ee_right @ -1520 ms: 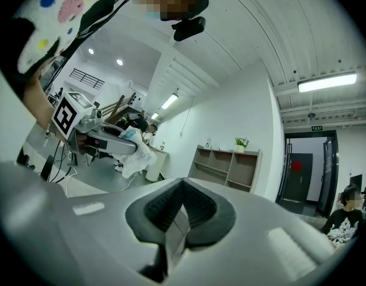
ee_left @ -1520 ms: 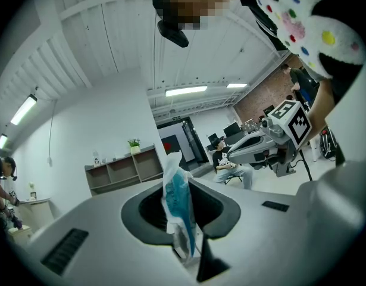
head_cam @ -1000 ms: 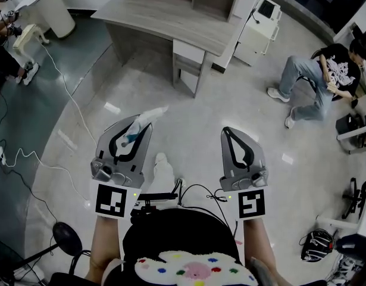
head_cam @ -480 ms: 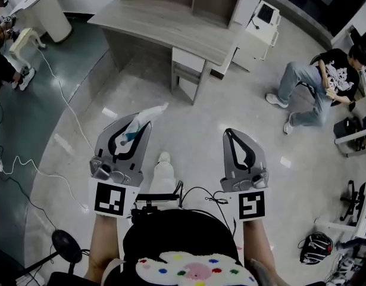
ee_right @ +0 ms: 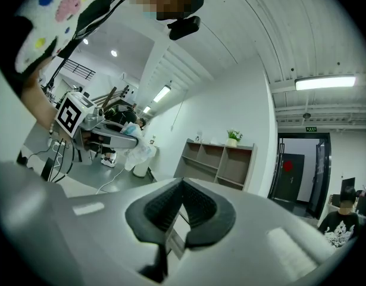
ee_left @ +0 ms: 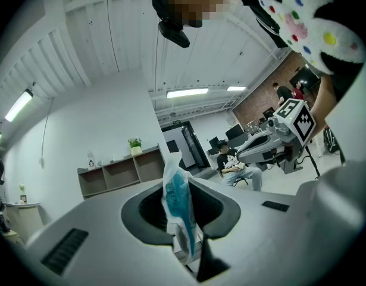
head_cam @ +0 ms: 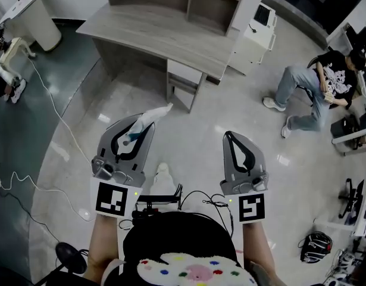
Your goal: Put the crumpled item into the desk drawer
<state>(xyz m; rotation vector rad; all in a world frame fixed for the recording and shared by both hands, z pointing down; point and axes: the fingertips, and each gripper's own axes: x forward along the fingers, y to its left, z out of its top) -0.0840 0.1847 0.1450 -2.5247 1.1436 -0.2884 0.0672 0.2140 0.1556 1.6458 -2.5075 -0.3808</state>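
The crumpled item point(head_cam: 152, 116), a white and teal wrapper, sticks out beyond the tips of my left gripper point(head_cam: 143, 126), which is shut on it. In the left gripper view the wrapper point(ee_left: 176, 202) stands upright, pinched between the jaws of the left gripper point(ee_left: 187, 237). My right gripper point(head_cam: 231, 138) is shut with nothing in it; its jaws meet in the right gripper view point(ee_right: 181, 187). Both grippers hang over bare floor. The grey desk point(head_cam: 153, 27) lies ahead, with a white drawer unit point(head_cam: 184, 76) under its right end, well beyond the grippers.
A person point(head_cam: 313, 82) sits at the right. A white cabinet point(head_cam: 258, 33) stands beside the desk, a white bin point(head_cam: 29, 18) at the far left. A cable point(head_cam: 55, 115) trails over the floor on the left. A helmet point(head_cam: 316, 244) lies at the lower right.
The desk and its drawer unit have slid down and left in the head view, a little closer. Both grippers keep their pose; the wrapper stays in the left one.
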